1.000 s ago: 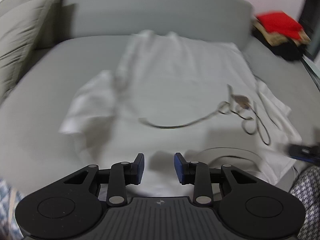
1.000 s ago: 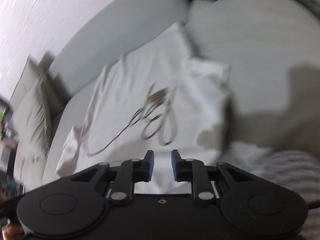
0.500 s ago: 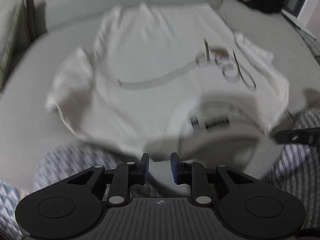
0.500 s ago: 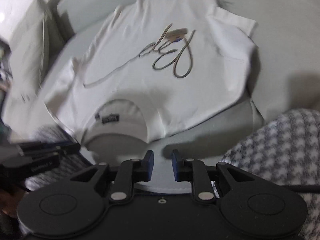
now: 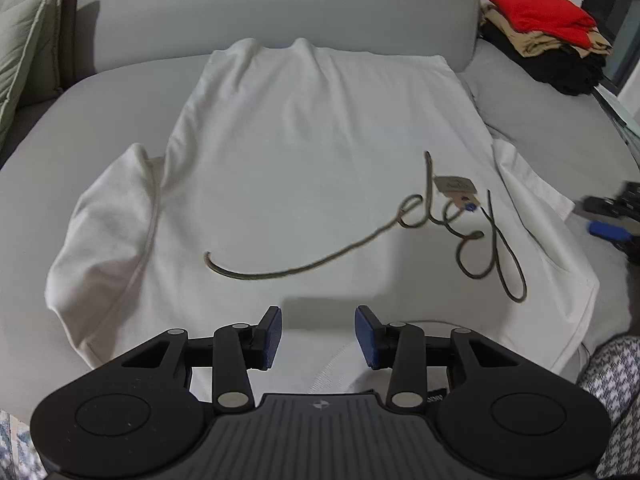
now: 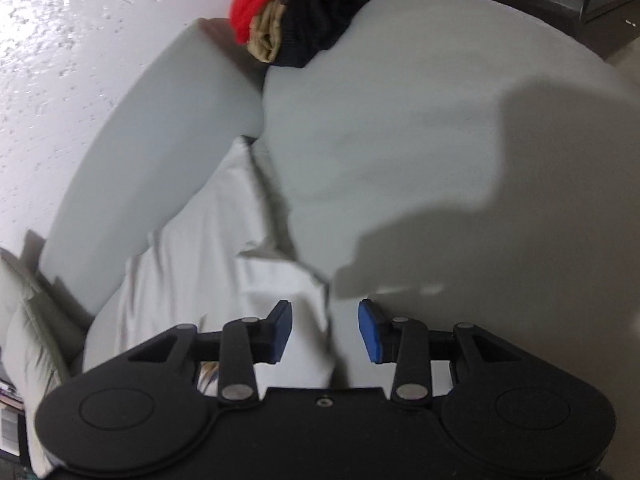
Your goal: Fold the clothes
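A: The grey sofa (image 5: 280, 12) is carrying the white T-shirt (image 5: 312, 152), spread flat; folded clothes (image 5: 544, 32) are sitting far right.

B: The collar is hiding behind the left gripper (image 5: 318, 334). Both it and the right gripper (image 6: 325, 328) have just been opening, gripping nothing; the sleeve edge is lying between the right jaws.

White tee (image 5: 320, 152) flat on grey sofa (image 5: 280, 4)
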